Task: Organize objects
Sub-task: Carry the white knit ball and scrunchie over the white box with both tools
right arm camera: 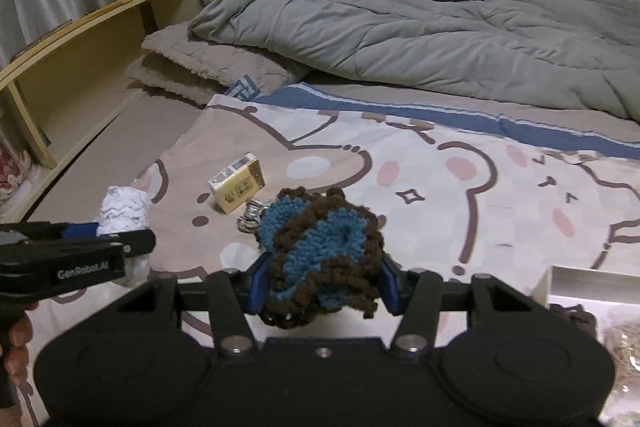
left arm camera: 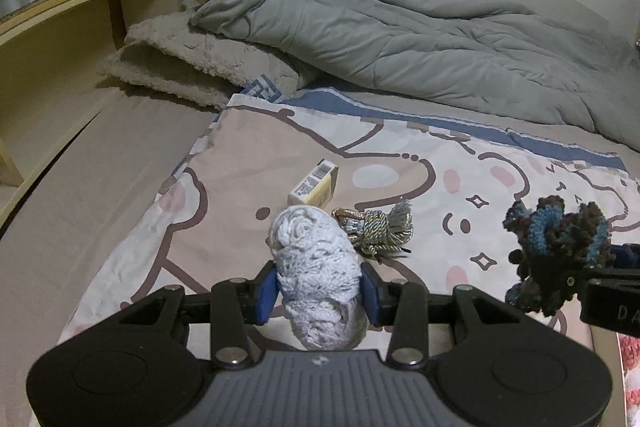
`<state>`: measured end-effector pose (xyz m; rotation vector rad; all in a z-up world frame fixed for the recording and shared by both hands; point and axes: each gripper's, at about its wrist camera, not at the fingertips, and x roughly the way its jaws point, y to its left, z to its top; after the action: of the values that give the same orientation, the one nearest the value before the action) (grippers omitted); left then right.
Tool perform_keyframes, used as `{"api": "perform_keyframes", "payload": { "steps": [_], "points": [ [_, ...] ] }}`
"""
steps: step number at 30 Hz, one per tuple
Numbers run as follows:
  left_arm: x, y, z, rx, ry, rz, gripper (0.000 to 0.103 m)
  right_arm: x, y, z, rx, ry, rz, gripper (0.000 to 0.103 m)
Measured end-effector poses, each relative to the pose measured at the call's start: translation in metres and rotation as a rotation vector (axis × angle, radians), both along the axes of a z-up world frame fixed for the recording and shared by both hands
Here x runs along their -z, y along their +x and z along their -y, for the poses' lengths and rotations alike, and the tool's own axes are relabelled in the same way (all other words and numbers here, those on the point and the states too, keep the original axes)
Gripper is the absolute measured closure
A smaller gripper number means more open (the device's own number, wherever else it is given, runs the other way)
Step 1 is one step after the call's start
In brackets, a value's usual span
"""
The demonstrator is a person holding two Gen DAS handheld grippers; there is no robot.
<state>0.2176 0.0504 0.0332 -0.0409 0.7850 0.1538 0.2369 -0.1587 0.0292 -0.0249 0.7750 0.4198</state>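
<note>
Currently the white crocheted yarn bundle [left arm camera: 320, 275], oblong, runs its long axis forward along the left gripper [left arm camera: 320, 293], its far end rising past the blue fingers [left arm camera: 266, 289], which pinch its middle from both sides, partly spread. The right gripper [right arm camera: 324, 285] likewise clamps a blue-and-brown crocheted bundle [right arm camera: 320, 247] between its fingers. Both are held above the cartoon-print bedsheet [left arm camera: 420, 187], where a small yellow box [left arm camera: 314, 189] and a tasselled cord bundle [left arm camera: 376, 231] lie.
</note>
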Motion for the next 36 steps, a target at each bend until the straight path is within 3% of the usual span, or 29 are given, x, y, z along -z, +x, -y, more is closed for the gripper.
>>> {"api": "perform_keyframes", "payload": {
  "steps": [18, 36],
  "points": [
    [-0.010, -0.005, 0.024, 0.028, 0.019, 0.015, 0.060, -0.014, -0.011, 0.016, 0.073, -0.055, 0.029, 0.049],
    [-0.017, 0.010, 0.146, 0.190, -0.048, 0.039, 0.060, -0.026, -0.010, 0.128, 0.212, -0.081, 0.093, 0.049]
  ]
}}
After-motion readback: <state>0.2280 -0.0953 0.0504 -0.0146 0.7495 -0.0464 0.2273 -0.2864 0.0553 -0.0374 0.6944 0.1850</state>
